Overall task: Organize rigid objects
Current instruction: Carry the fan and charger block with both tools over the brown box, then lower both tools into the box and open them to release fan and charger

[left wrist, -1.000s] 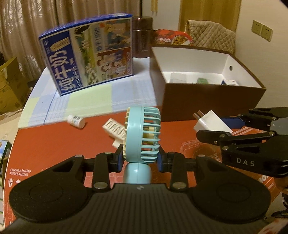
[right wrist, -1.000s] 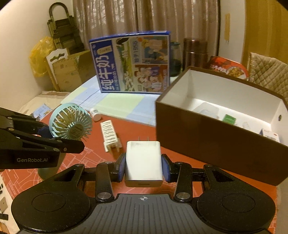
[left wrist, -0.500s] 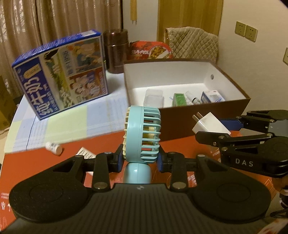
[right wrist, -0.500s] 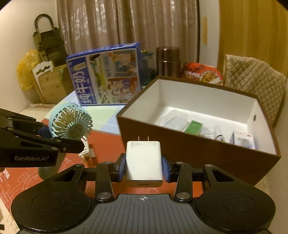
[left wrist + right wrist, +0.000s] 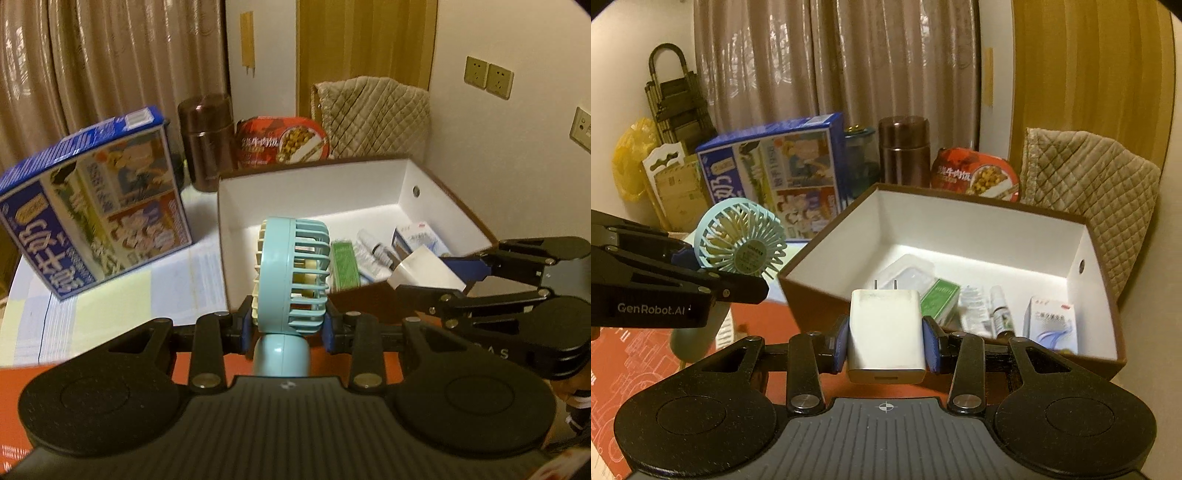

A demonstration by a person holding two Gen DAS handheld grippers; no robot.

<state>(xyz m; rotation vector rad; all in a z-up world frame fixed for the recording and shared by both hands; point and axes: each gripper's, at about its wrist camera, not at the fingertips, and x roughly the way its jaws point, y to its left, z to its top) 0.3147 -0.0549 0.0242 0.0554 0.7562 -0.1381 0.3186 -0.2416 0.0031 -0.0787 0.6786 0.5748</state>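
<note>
Beside brown box (image 5: 827, 295), fan (image 5: 738, 240) face, right wrist view only

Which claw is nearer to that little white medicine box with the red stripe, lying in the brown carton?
Right. The right claw, gripping a white charger, hovers near the medicine box. The left claw, with the blue fan, hangs well off.

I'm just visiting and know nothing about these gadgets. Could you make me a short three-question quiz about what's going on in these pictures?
1. What does the left gripper hold?
2. True or false: the right gripper is empty.
3. Which already lies inside the brown box: (a) a green packet, (b) a spoon, (c) a cup?

Key
1. A light blue mini fan, clamped at its head.
2. False: it grips a white charger plug, prongs pointing forward.
3. (a), the green packet.
</note>
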